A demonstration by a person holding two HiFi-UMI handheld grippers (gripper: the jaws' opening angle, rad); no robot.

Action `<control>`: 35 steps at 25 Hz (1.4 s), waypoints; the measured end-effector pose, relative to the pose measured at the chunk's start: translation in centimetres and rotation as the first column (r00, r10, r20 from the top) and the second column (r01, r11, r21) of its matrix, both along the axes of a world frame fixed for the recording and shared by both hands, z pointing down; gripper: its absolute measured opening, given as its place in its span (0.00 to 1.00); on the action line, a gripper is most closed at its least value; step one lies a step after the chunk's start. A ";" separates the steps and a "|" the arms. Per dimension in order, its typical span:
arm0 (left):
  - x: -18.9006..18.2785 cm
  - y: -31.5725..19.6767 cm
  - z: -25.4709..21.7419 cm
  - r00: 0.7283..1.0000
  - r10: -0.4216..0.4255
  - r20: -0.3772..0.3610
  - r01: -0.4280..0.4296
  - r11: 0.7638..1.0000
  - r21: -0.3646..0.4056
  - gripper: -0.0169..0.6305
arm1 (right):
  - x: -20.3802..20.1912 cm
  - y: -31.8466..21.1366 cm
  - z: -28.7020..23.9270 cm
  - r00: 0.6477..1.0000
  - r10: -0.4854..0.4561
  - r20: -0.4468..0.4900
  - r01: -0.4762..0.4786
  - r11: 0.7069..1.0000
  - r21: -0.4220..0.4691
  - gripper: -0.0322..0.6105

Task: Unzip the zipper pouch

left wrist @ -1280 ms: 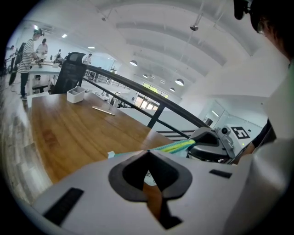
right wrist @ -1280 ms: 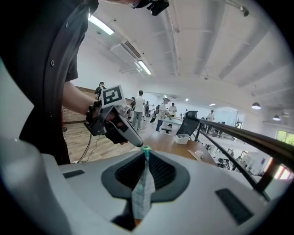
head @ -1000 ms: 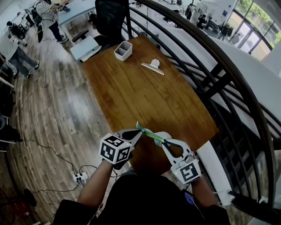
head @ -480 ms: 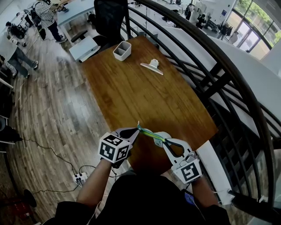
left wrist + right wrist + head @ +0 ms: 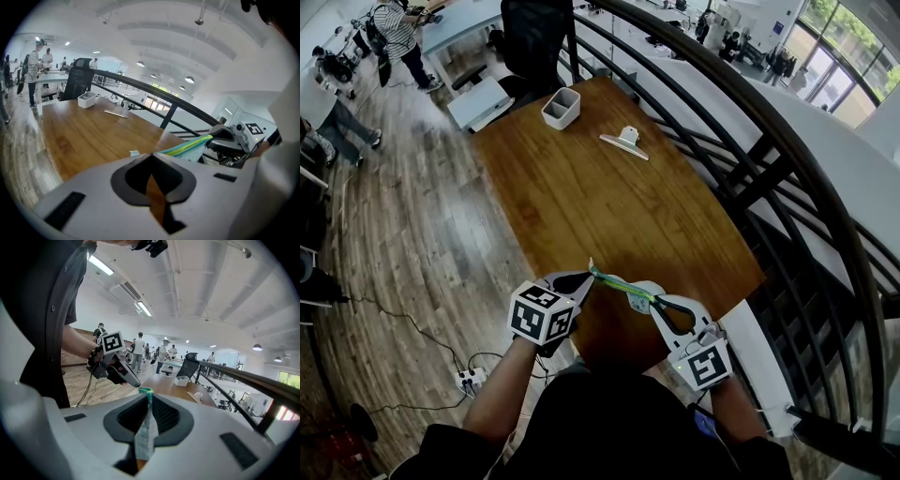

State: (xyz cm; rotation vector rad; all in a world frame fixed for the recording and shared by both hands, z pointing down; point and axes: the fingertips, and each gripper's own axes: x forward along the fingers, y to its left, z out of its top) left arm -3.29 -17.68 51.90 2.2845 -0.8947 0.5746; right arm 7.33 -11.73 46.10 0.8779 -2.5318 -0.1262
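A green and teal zipper pouch [image 5: 619, 286] hangs stretched between my two grippers, above the near edge of the wooden table [image 5: 609, 206]. My left gripper [image 5: 589, 277] is shut on the pouch's left end. In the left gripper view its jaws [image 5: 151, 154] meet, a small pale tab [image 5: 134, 153] pokes out at the tips, and the pouch [image 5: 187, 147] runs off to the right. My right gripper [image 5: 649, 302] is shut on the other end. In the right gripper view, pale patterned fabric [image 5: 144, 432] sits pinched between the jaws [image 5: 149, 392].
A white container [image 5: 562, 107] and a white clip-like object [image 5: 624, 141] lie at the table's far end. Behind it stands a black chair [image 5: 534, 37]. A black railing [image 5: 787, 178] curves along the right. People [image 5: 403, 33] stand at the upper left. On the floor lies a power strip [image 5: 472, 379].
My left gripper has edged slightly to the left. The pouch stays stretched between both grippers, and the right gripper has not moved.
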 end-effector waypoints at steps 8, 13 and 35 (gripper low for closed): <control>-0.2 -0.1 0.3 1.000 -0.008 0.017 0.008 1.000 0.009 0.05 | 0.1 0.0 0.2 1.000 0.001 -0.017 -0.001 1.000 0.002 0.09; -0.4 -0.5 0.5 0.999 -0.020 0.026 0.020 1.000 0.012 0.05 | 0.0 -0.3 0.2 1.000 0.001 -0.023 -0.001 1.000 0.006 0.09; -1.9 -1.6 0.9 0.996 -0.090 0.024 0.090 0.996 0.007 0.05 | 0.2 -0.6 0.3 1.000 0.023 -0.006 -0.023 1.000 -0.003 0.10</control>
